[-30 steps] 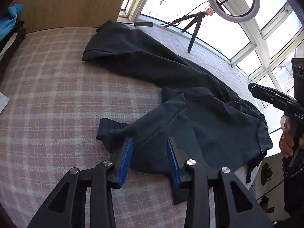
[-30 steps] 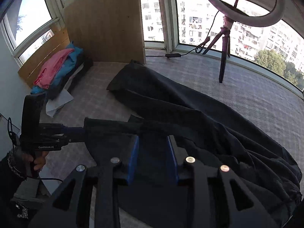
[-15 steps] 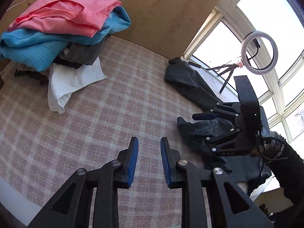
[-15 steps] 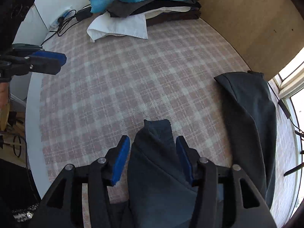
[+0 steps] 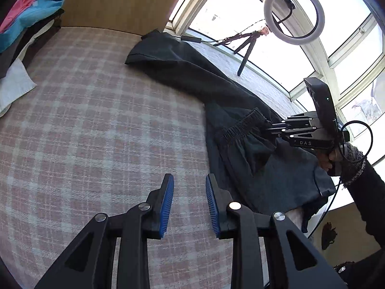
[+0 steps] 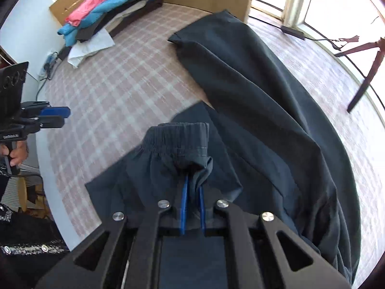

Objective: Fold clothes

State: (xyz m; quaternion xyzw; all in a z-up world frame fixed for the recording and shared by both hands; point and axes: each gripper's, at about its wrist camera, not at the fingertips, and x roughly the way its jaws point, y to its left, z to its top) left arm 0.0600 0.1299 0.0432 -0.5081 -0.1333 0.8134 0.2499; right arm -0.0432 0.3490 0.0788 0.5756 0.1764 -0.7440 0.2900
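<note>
Dark navy trousers of thin cloth (image 5: 192, 77) spread across pink-and-white checked desk (image 5: 96, 125), one leg stretched out flat toward wooden back panel (image 5: 115, 0), hem near the window corner. Elastic gathered waistband (image 6: 178, 139) bunched and raised off the checked surface, pinched in right tongs (image 6: 192, 192); blue pads nearly together with cloth between them. Same grip visible from left wrist view: right tongs (image 5: 269, 127) at the ruched band, black handle in a hand (image 5: 329, 161) with dark knitted sleeve. Left tongs (image 5: 189, 192) parted, holding nothing, poised above bare checked desk just beside the trouser edge; seen from right wrist view at far left (image 6: 57, 116), well apart from the garment. Stack of folded clothes, pink on top of bright blue over dark and white pieces (image 6: 103, 12), at far corner of desk against the wood panel. White ring light on small black tripod (image 5: 293, 12) on the window side, beyond the trousers.
</note>
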